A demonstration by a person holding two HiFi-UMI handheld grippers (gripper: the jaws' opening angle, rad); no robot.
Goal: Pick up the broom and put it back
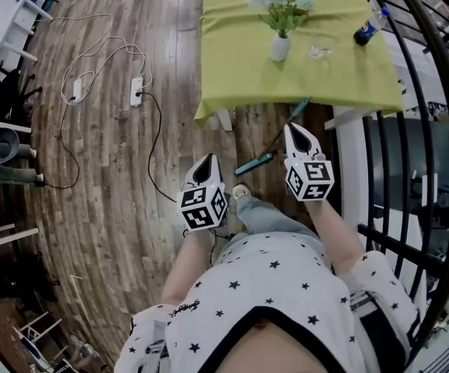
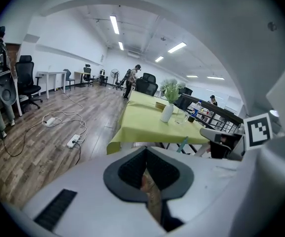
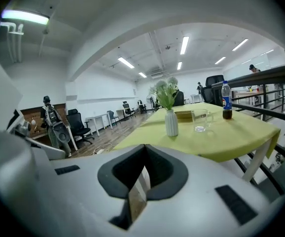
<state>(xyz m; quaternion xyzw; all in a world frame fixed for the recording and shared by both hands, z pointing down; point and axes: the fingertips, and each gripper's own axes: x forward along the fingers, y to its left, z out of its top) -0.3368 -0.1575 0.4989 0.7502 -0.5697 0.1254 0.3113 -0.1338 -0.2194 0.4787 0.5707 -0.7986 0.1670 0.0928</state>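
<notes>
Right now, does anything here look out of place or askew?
Yes. The broom lies slanted on the wood floor, its far end reaching under the yellow table, rather than standing stored. A power strip and loose cables also trail across the floor.

a table with a yellow-green cloth (image 1: 240,76) stands on the wooden floor (image 1: 116,193). on the cloth there is a white vase (image 1: 280,48) with pale flowers (image 1: 281,2), a clear glass mug (image 1: 320,50) just beside it, and a dark bottle (image 1: 364,29) near the corner. a white power strip (image 1: 137,90) with loose cables (image 1: 92,61) lies on the floor, apart from the table. a black railing (image 1: 430,92) runs along the right side. a black office chair (image 2: 26,80) stands further away.
</notes>
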